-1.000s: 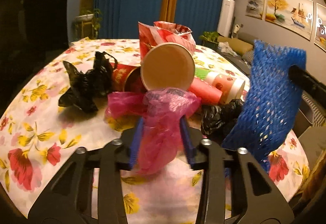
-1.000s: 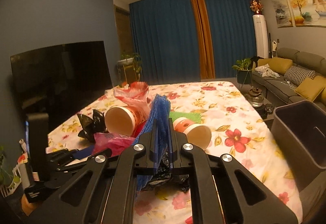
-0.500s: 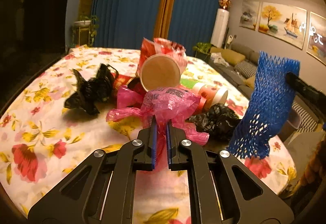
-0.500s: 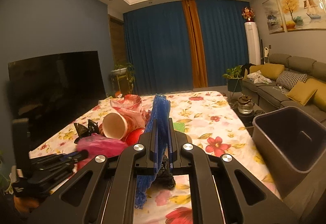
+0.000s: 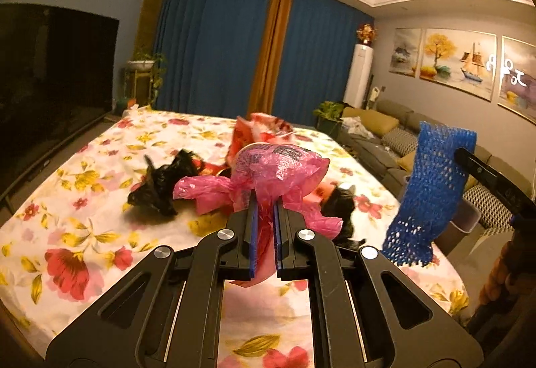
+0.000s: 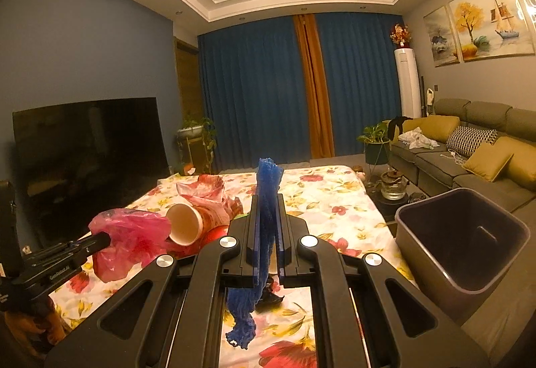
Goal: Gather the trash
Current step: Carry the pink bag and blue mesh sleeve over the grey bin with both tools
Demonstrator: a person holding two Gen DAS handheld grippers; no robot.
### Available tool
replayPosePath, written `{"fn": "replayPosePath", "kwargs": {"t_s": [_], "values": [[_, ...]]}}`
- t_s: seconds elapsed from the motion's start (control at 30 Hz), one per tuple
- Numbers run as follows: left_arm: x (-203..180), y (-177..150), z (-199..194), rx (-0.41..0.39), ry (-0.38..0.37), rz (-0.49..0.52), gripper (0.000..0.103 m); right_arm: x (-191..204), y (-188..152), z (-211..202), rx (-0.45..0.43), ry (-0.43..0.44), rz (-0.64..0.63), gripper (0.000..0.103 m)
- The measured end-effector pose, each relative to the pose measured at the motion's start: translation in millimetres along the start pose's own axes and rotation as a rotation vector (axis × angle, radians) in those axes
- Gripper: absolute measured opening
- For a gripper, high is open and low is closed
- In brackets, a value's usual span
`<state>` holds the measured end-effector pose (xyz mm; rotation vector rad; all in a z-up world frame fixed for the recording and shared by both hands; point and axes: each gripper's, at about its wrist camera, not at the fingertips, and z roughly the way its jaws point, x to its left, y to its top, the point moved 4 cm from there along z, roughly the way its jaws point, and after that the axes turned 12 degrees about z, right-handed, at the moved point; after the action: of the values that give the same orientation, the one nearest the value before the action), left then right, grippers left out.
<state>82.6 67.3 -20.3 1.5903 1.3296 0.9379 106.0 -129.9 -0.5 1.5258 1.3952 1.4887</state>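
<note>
Hands: our left gripper (image 5: 264, 210) clenched on pink bag (image 5: 278, 167), right gripper (image 6: 266, 210) clenched on blue net (image 6: 264, 200) | both raised off table (image 5: 67, 200) to clear remaining litter | bin (image 6: 462, 240) waits at right, beside table.

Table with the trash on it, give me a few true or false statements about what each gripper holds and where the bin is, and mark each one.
1. The left gripper is shut on the pink plastic bag. True.
2. The right gripper is open and holds nothing. False: it is shut on the blue foam net.
3. The grey bin stands at the right edge of the table, seen from the right wrist. True.
4. The bin already holds the pink bag. False: what shows of its inside looks bare, and the bag is in the left gripper.
5. A paper cup lies on its side on the table. True.
</note>
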Motion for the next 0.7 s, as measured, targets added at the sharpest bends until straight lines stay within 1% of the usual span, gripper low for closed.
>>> {"fn": "replayPosePath", "kwargs": {"t_s": [0.13,0.3,0.47,0.7], "values": [[-12,9,1,-0.019,-0.032,0.014,0.007,-5,4,-8,-0.017,-0.013,-0.001,0.009],[-38,22,9,-0.038,-0.074,0.053,0.007,-14,10,-19,-0.042,-0.04,-0.002,0.009],[-75,36,21,-0.06,-0.132,0.108,0.007,-29,19,-28,-0.071,-0.083,-0.009,0.009],[-134,58,42,-0.09,-0.225,0.154,0.007,-65,34,-39,-0.123,-0.179,-0.017,0.009]]}}
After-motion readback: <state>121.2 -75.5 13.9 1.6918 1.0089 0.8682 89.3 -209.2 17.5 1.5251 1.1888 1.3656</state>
